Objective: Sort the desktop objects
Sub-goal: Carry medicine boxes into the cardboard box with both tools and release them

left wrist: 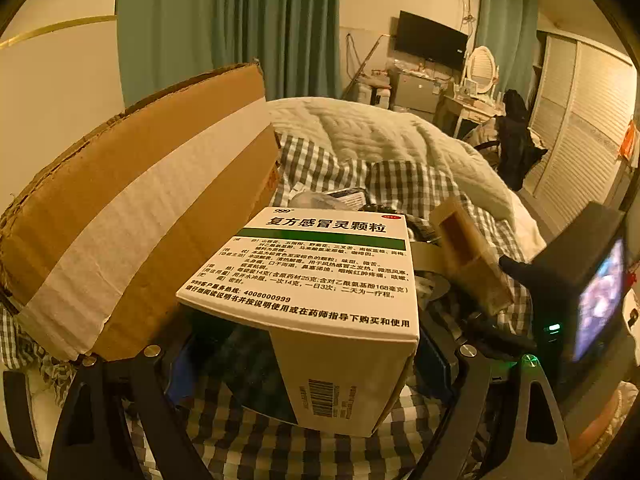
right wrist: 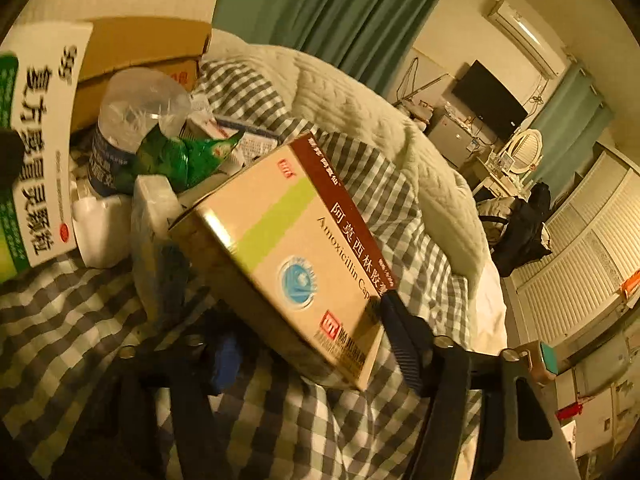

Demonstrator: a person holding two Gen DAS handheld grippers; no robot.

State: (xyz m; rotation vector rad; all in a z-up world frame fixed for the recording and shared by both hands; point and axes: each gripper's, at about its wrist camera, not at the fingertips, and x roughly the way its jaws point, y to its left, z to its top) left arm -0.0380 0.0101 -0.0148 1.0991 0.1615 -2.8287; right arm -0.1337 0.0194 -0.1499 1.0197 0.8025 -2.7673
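My left gripper [left wrist: 308, 364] is shut on a white and green cold-granules medicine box [left wrist: 320, 280] and holds it above the checked bedspread [left wrist: 248, 432], next to a taped cardboard box [left wrist: 132, 208]. The same medicine box shows at the left edge of the right wrist view [right wrist: 40, 152]. My right gripper [right wrist: 308, 344] is shut on a beige amoxicillin box [right wrist: 292, 256] with a maroon side, tilted above the bedspread [right wrist: 80, 320]. That box and the right gripper show in the left wrist view [left wrist: 468, 256].
A pile lies behind the amoxicillin box: a crumpled plastic bottle [right wrist: 132, 120], a green wrapper [right wrist: 184, 156], white tissue packs [right wrist: 156, 208] and leaflets. A white quilt [right wrist: 360, 120] covers the bed beyond. The cardboard box [right wrist: 136, 40] stands at the far left.
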